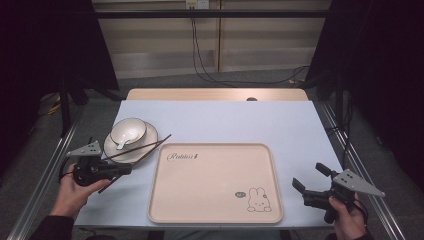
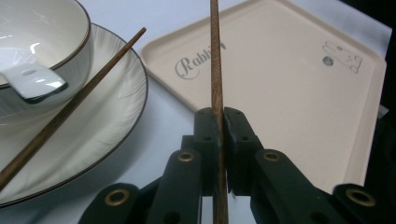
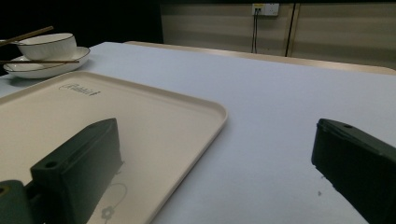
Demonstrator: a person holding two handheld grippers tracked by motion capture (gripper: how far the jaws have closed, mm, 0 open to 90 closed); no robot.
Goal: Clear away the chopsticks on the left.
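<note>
My left gripper (image 2: 218, 116) is clamped on one wooden chopstick (image 2: 215, 60), seen close in its own view above the beige tray (image 2: 289, 93), while the high view shows the second chopstick (image 1: 137, 148) lying across the saucer (image 1: 146, 145) and my right gripper (image 1: 312, 177) standing wide open, empty.

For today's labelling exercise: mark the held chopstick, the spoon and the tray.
held chopstick (image 2: 215, 60), left gripper view, shaft above the jaws.
spoon (image 2: 32, 83), left gripper view, white handle.
tray (image 1: 210, 195), high view, bare middle.
</note>
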